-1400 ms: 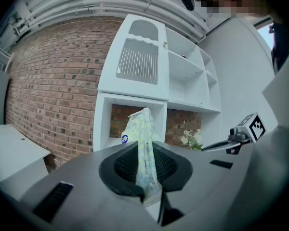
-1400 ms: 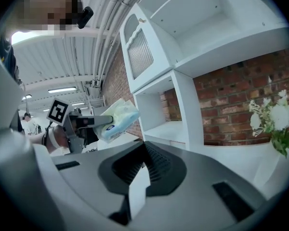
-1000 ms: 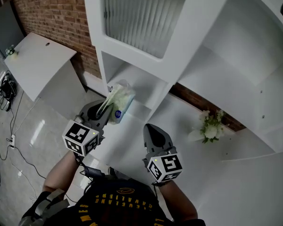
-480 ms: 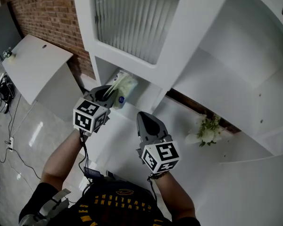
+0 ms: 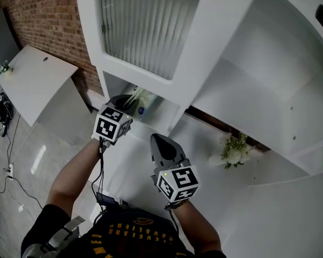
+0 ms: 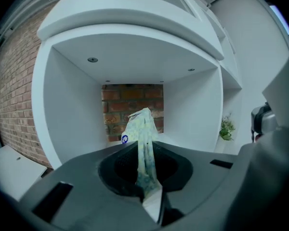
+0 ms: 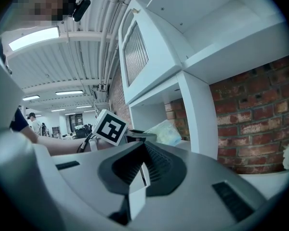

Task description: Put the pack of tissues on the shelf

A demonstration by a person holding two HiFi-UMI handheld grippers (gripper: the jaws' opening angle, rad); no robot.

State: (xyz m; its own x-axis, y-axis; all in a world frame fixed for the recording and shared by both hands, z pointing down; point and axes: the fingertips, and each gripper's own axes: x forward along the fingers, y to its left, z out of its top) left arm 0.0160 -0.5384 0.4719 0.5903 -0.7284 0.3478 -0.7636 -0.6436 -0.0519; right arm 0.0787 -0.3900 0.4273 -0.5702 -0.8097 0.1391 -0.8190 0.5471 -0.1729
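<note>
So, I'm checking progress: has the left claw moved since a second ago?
Yes. The left claw, shut on the tissue pack, has pushed forward: the pack is now tucked under the ribbed door.

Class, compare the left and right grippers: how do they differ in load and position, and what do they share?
The left gripper is clamped on the pack of tissues; the right gripper holds nothing, jaws together. The left gripper is at the mouth of the shelf compartment; the right gripper is back from it. Both carry a marker cube.
</note>
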